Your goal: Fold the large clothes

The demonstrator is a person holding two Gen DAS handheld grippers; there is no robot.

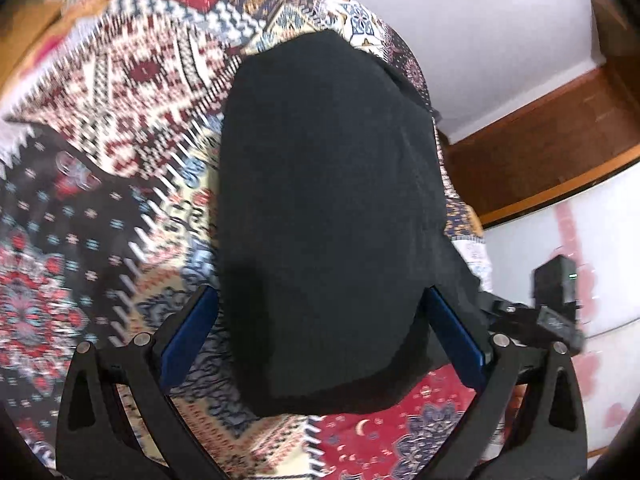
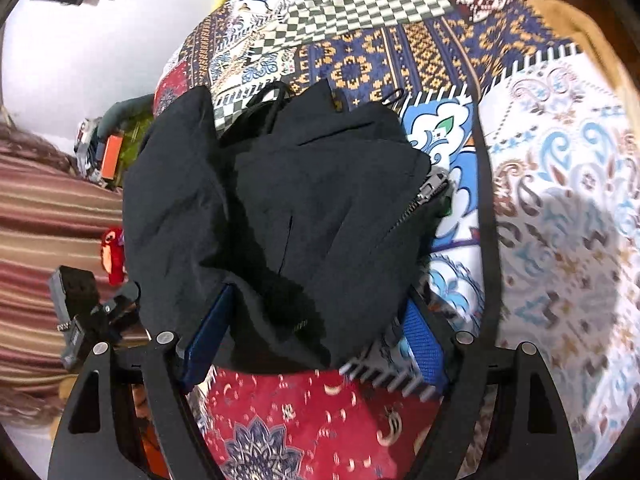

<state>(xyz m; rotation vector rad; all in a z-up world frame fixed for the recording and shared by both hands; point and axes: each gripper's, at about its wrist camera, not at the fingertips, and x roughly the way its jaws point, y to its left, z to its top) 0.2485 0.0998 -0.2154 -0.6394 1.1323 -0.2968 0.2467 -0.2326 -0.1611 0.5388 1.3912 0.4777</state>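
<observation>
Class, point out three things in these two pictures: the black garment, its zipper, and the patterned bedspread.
black garment point(image 1: 328, 208): left wrist view, middle of its smooth folded bulk.
zipper point(image 2: 430, 194): right wrist view, metal teeth at the garment's right edge.
patterned bedspread point(image 2: 560, 208): right wrist view, bare pale paisley patch.

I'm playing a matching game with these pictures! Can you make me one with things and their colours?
Things:
1. jacket
2. zipper
3. pads on the right gripper
4. toy beside the striped fabric

Colours:
a. blue
b. red
c. black
d. silver

Pairs: 1-c, 2-d, 3-a, 4-b
</observation>
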